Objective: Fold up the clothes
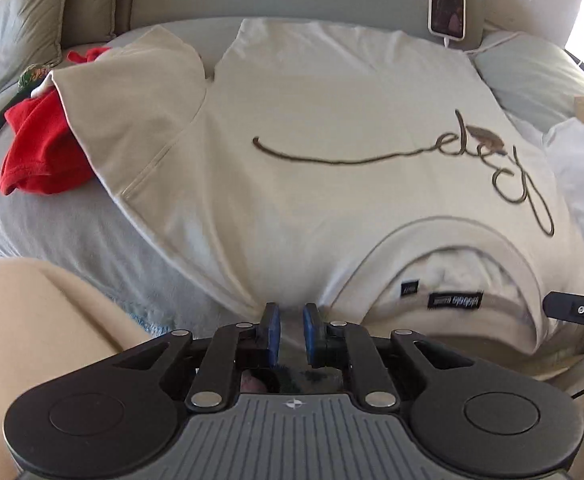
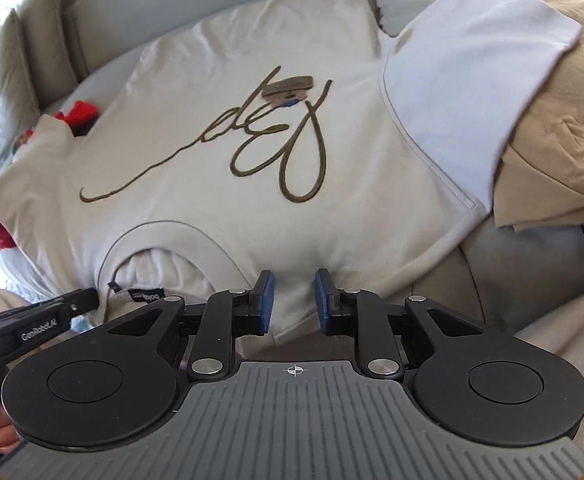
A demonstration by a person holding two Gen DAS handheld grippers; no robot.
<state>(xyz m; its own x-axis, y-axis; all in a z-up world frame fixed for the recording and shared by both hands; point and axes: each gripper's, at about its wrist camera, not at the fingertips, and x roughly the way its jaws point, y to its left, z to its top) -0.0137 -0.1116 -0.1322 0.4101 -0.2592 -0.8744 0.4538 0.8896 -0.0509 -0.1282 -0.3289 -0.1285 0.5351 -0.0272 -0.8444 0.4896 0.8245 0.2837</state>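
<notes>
Left tool and right tool narrowed around T-shirt shoulder folds, actual pinch unclear, hem cut off.

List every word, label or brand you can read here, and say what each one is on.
"GenRobot.AI": on the side of the left hand-held gripper, seen from the right wrist view.
"dej", roughly: brown script across the cream T-shirt; the reading is uncertain.
Black neck labels: upside down, too blurred to read.
Phone screen: no legible text.

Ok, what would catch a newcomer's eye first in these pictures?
The cream T-shirt with looping brown script lies spread front-up across the bed. The left gripper and right gripper each pinch its near shoulder edge beside the collar. A red garment lies crumpled under its left sleeve.
</notes>
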